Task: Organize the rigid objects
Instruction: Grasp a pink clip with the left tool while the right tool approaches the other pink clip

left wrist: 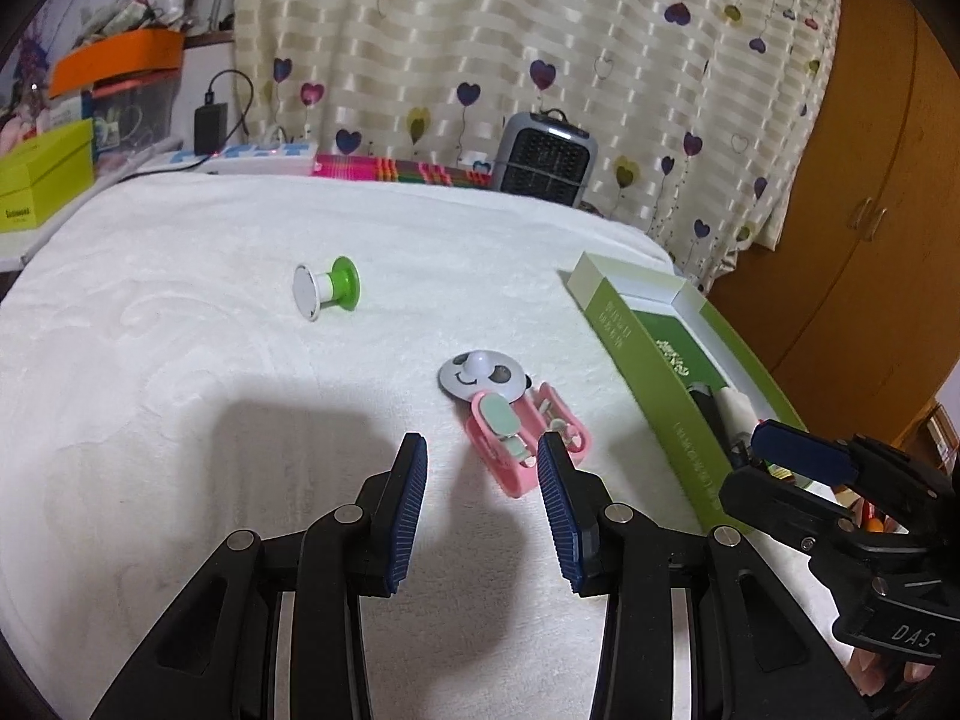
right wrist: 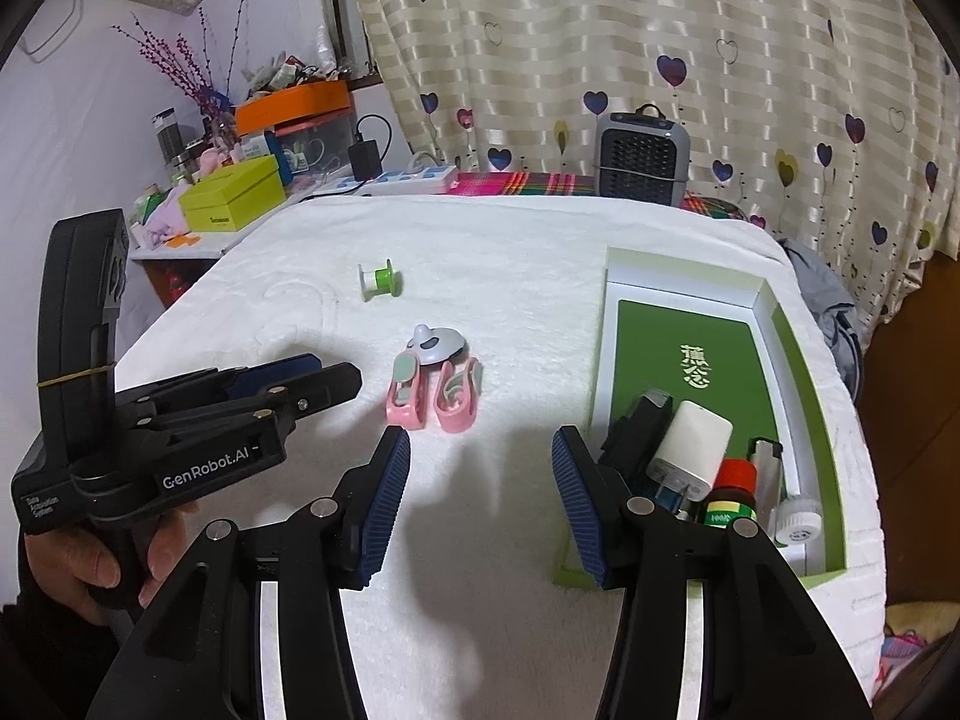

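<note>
Rigid objects here are mostly sorted already. Left gripper (left wrist: 482, 501) hangs with its jaws wide and nothing between them, just short of the pink clips (left wrist: 528, 444) on the white blanket (left wrist: 180, 360). Right gripper (right wrist: 480, 498) is spread wide too, empty, with one finger right beside the green box (right wrist: 834, 468). A panda-face disc (left wrist: 480, 375) touches the clips' far end, and a green and white spool (left wrist: 327, 288) lies well apart further back. Inside the box sit a white charger (right wrist: 693, 450) and a red-capped bottle (right wrist: 735, 483), among other bits.
</note>
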`<action>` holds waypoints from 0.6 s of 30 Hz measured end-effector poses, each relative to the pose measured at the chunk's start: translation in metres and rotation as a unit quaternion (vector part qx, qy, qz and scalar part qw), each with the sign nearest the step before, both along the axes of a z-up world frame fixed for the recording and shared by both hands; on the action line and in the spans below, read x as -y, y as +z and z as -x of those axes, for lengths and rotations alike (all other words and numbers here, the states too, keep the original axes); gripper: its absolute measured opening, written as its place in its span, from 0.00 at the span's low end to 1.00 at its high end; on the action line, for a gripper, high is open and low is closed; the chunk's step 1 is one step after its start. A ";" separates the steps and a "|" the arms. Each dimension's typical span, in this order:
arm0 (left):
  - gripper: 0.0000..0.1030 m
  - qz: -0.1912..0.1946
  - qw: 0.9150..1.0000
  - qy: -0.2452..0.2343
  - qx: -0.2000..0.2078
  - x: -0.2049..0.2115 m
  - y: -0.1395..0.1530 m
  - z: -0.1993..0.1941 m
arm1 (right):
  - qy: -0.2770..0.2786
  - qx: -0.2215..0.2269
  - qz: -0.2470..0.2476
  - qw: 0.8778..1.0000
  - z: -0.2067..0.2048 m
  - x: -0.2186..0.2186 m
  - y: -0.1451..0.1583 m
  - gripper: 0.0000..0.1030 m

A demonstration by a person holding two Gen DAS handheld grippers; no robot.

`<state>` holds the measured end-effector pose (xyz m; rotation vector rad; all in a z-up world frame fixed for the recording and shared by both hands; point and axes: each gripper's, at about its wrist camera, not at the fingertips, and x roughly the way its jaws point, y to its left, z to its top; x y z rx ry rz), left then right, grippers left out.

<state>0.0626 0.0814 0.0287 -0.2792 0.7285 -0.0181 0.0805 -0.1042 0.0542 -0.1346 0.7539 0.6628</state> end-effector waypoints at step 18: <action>0.41 0.005 0.999 0.014 -0.049 0.007 -0.020 -0.039 | 0.003 -0.014 -0.011 1.000 -0.016 0.006 -0.007 0.49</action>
